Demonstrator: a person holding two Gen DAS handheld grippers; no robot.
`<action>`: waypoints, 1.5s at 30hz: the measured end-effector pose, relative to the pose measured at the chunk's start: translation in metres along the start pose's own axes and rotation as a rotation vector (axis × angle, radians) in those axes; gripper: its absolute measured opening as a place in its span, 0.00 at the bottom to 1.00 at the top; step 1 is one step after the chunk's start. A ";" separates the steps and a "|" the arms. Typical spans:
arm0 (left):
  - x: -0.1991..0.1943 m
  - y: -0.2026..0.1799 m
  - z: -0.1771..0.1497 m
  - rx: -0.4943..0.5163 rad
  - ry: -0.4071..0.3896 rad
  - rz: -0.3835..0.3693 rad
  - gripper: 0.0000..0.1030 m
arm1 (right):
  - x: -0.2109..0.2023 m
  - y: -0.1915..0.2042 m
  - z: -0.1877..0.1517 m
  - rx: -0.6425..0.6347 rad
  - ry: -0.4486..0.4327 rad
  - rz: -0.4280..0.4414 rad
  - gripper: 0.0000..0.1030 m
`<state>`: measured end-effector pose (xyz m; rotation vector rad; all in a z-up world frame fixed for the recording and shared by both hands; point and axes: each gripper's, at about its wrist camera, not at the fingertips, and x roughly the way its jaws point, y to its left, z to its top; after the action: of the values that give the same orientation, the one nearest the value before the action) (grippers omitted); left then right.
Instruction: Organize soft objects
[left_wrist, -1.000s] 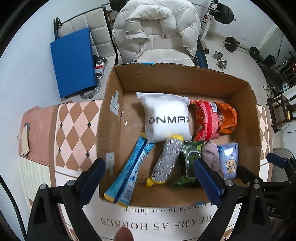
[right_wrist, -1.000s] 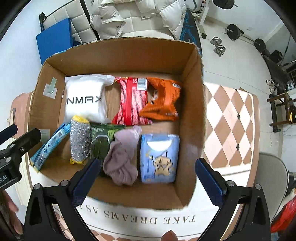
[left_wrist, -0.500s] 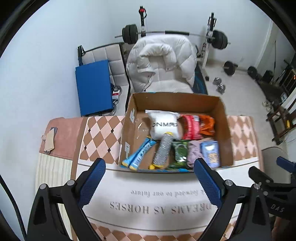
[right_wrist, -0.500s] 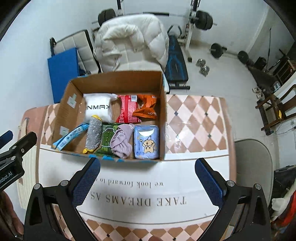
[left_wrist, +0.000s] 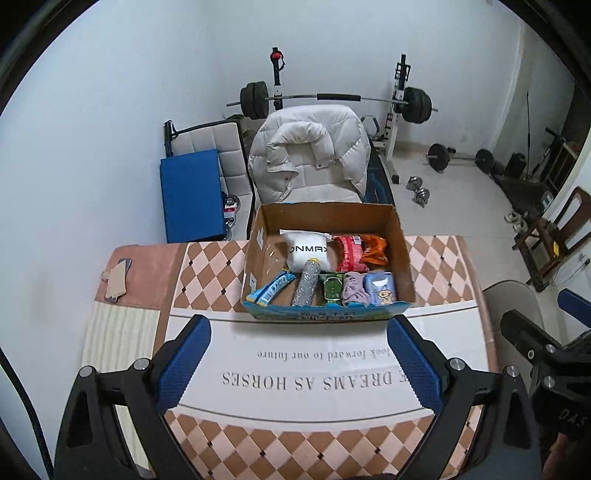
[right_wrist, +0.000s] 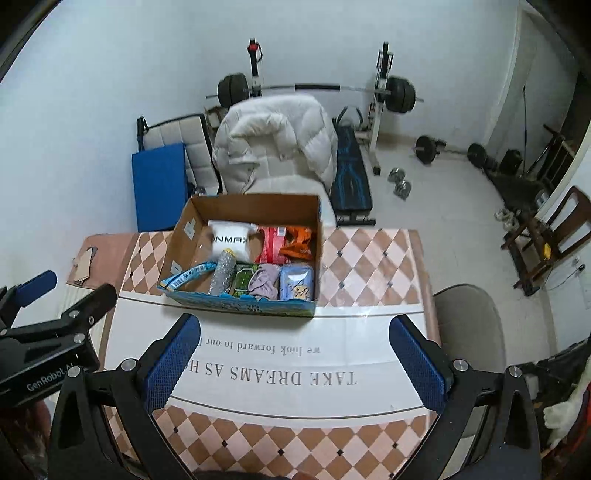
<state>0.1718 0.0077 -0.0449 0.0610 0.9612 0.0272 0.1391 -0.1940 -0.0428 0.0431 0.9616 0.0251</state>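
An open cardboard box (left_wrist: 325, 216) (right_wrist: 255, 205) stands at the table's far side. It holds a white ONMAX pack (left_wrist: 306, 251), red (left_wrist: 347, 251) and orange (left_wrist: 375, 249) snack bags, a blue tube (left_wrist: 271, 290), a silver scrubber (left_wrist: 306, 282), a green pack (left_wrist: 332, 290), a mauve cloth (left_wrist: 354, 291) and a light blue tissue pack (left_wrist: 382, 291). My left gripper (left_wrist: 299, 362) and right gripper (right_wrist: 295, 362) are both open and empty, well back from the box above the white cloth.
A white tablecloth with printed text (left_wrist: 314, 373) covers the checkered table (left_wrist: 207, 266). A phone and a card (left_wrist: 116, 277) lie at the far left. A chair with a white jacket (left_wrist: 310, 155), a blue mat and gym weights stand behind the table.
Both grippers have pulled back and up from directly above the box to the table's near side. The box's contents have not moved. Both stay open.
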 end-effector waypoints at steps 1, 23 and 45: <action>-0.008 0.000 -0.004 -0.003 -0.004 -0.006 0.95 | -0.009 0.000 -0.003 0.005 -0.011 -0.008 1.00; -0.053 0.005 -0.022 -0.020 -0.060 -0.005 1.00 | -0.089 -0.011 -0.037 0.018 -0.060 -0.008 1.00; -0.039 0.014 -0.014 -0.033 -0.076 0.047 1.00 | -0.064 -0.005 -0.004 0.011 -0.112 -0.069 1.00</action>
<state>0.1378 0.0208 -0.0199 0.0535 0.8828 0.0838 0.0991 -0.2018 0.0066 0.0211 0.8504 -0.0455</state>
